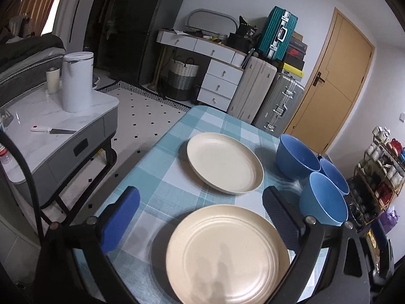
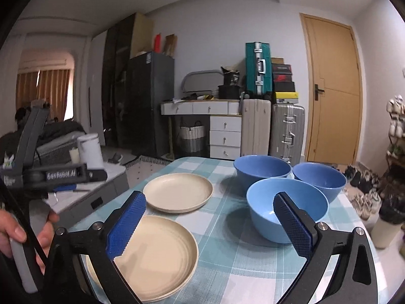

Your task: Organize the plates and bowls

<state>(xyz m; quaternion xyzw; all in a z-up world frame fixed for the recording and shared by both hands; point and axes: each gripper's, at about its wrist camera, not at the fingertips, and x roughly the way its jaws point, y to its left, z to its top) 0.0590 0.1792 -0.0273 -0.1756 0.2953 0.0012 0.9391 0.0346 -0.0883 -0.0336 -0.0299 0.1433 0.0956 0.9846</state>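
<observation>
Only legible print — "GenRobot.AI" on left gripper (image 2: 63, 174) body.

Left gripper (image 1: 201, 204) with jaws spread wide, nothing between the blue pads, right gripper (image 2: 210, 206) likewise wide and empty, left hand (image 2: 22, 233) wrapped round its handle

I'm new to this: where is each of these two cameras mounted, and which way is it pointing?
Left wrist view: rides the left gripper, angled down between its open blue-padded fingers at the near cream ridged plate on the checked blue tablecloth.
Right wrist view: rides the right gripper, aimed more level toward the light blue bowl; its open fingers, the person's hand and the left gripper show.
Shared: both plates, including the far cream smooth plate, three blue bowls, tan door.
</observation>
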